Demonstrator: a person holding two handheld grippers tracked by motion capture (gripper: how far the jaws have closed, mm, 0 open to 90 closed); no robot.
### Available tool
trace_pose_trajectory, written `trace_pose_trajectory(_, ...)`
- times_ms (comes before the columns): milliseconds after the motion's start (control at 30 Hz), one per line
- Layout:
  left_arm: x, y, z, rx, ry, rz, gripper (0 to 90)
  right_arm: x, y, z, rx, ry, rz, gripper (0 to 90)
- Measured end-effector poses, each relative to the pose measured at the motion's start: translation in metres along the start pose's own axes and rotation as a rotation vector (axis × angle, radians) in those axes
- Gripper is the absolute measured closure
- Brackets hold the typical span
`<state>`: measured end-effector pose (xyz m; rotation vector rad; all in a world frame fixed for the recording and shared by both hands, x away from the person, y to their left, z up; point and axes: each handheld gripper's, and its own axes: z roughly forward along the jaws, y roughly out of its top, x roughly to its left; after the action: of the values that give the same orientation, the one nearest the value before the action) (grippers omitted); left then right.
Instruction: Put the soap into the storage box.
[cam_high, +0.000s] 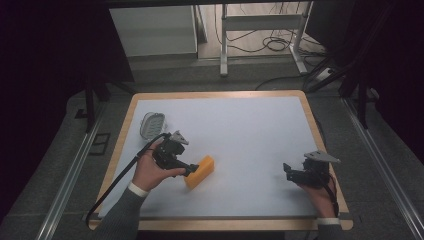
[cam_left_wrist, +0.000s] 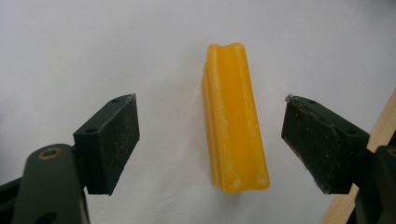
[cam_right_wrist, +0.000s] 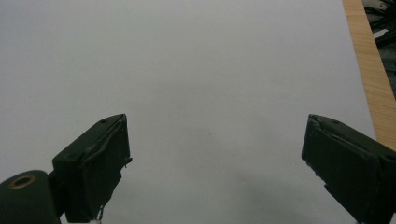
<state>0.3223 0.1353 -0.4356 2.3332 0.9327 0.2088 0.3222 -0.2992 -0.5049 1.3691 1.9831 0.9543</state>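
A yellow bar with lengthwise grooves (cam_high: 200, 171) lies on the white table sheet, left of centre and near the front. My left gripper (cam_high: 191, 170) is open right at the bar's near end. In the left gripper view the bar (cam_left_wrist: 235, 116) lies lengthwise in the gap between the two jaws, touching neither pad, and the left gripper (cam_left_wrist: 211, 140) is wide open. My right gripper (cam_high: 286, 170) is held low at the front right, open, with bare sheet between its jaws (cam_right_wrist: 215, 163).
A small clear ribbed dish (cam_high: 152, 124) sits at the sheet's left edge, behind my left hand. The table's wooden rim (cam_high: 215, 94) frames the white sheet. Dark floor, table legs and cables lie beyond the far edge.
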Motion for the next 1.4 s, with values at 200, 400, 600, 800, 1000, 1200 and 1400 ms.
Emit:
trace_pose_trajectory(200,-0.001,0.002,0.003,0.008,-0.003,0.003,19.3,0.0,0.0,0.001,0.003,0.0,-0.002,7.7)
trace_pose_trajectory(400,-0.001,0.005,0.004,0.01,-0.007,0.008,19.4,0.001,-0.001,0.002,0.004,0.0,-0.003,7.7)
trace_pose_trajectory(600,0.001,0.005,0.007,0.018,-0.014,0.009,19.4,0.001,-0.001,0.002,0.006,-0.001,-0.002,7.6)
trace_pose_trajectory(800,0.003,0.006,0.008,0.021,-0.013,0.006,19.5,0.001,-0.001,0.003,0.009,-0.002,-0.006,7.6)
trace_pose_trajectory(1000,0.0,0.01,0.012,0.032,-0.016,0.019,19.3,0.002,-0.002,0.003,0.011,0.0,-0.002,7.6)
trace_pose_trajectory(1200,-0.001,0.013,0.014,0.035,-0.018,0.023,19.3,0.001,-0.002,0.004,0.011,-0.001,-0.004,7.6)
trace_pose_trajectory(1400,-0.001,0.016,0.017,0.035,-0.021,0.029,19.5,0.003,-0.003,0.005,0.018,-0.001,-0.01,7.6)
